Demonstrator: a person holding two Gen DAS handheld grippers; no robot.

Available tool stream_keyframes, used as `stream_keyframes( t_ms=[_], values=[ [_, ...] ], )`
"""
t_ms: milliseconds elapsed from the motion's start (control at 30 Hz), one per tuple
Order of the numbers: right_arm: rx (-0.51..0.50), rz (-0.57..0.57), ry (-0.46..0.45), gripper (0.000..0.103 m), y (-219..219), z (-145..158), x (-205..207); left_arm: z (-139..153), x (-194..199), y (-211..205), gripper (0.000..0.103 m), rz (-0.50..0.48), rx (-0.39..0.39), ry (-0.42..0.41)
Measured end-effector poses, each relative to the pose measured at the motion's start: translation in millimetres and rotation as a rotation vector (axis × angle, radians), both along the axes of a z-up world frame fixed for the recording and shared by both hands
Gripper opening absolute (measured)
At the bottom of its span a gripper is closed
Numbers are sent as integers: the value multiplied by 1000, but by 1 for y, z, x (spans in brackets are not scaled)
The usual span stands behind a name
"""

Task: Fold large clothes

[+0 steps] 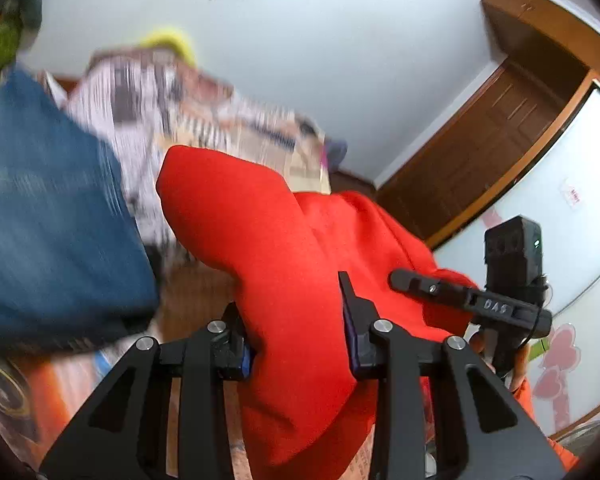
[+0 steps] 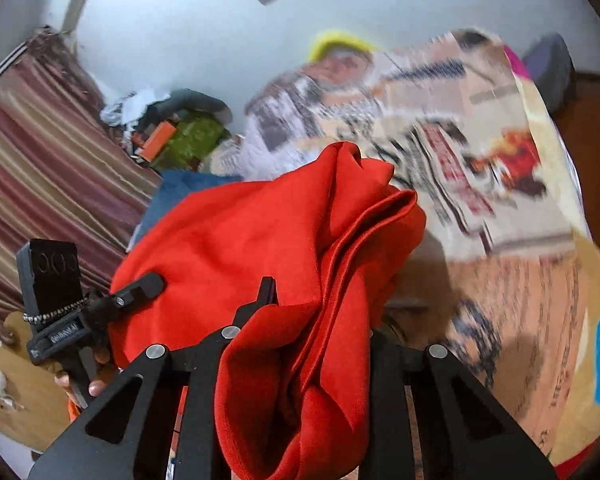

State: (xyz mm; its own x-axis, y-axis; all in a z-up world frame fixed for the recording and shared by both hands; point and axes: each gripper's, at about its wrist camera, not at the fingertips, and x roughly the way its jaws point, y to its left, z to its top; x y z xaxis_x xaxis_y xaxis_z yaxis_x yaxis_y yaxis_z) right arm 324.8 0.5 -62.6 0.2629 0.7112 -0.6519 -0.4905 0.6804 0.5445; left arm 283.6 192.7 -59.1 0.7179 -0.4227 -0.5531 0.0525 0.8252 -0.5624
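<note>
Patterned bedspread (image 2: 500, 184) behind — both grippers clamp red garment (image 1: 284, 248).

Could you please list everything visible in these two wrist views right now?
red garment: one, red, bunched, held up between both grippers
blue cloth: one, blue, left of the garment
printed bedspread: one, multicoloured, behind and below
striped curtain: one, maroon and tan, far left
wooden door: one, brown, right wall
left gripper: one, black, shut on the garment
right gripper: one, black, shut on the garment
</note>
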Motion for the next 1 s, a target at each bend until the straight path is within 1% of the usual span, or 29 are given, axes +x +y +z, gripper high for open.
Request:
stream_keyframes(
  t_ms=[33,100,200,267,367,433,500,567,667,700,733,767,800,833,867,933,1000],
  values=[
    [8,7,-29,18,9,12,0,10,-1,6,33,8,10,-21],
    [20,20,-74,18,25,26,0,40,-7,23,33,34,54,-84],
    [43,48,-140,18,56,49,2,69,-16,51,33,81,117,-151],
    [57,71,-185,18,80,63,4,82,-22,74,33,119,145,-181],
    [85,104,-220,18,120,72,10,86,-26,112,33,183,176,-199],
    [93,130,-224,18,151,70,16,82,-26,136,33,218,189,-191],
    [88,154,-210,18,176,58,22,64,-26,166,34,254,198,-153],
    [68,180,-171,18,207,33,28,39,-27,191,34,281,198,-91],
    [25,207,-79,19,236,-9,35,-7,-20,220,35,298,176,28],
    [-4,220,-42,19,246,-30,37,-24,-23,229,38,301,182,46],
    [-34,227,-21,20,253,-49,38,-31,-30,233,39,300,188,47],
    [-52,235,-14,21,255,-60,39,-37,-34,238,42,296,190,46],
    [-71,248,-14,24,257,-73,37,-42,-36,240,44,292,182,41],
    [-85,252,-28,28,256,-79,34,-45,-32,239,45,289,174,37],
    [-98,250,-50,29,254,-80,31,-46,-33,240,47,281,173,32],
    [-138,238,-125,34,245,-77,24,-45,-30,236,55,287,212,34],
    [-188,221,-182,38,239,-68,20,-46,-33,229,61,299,261,43]
  ],
)
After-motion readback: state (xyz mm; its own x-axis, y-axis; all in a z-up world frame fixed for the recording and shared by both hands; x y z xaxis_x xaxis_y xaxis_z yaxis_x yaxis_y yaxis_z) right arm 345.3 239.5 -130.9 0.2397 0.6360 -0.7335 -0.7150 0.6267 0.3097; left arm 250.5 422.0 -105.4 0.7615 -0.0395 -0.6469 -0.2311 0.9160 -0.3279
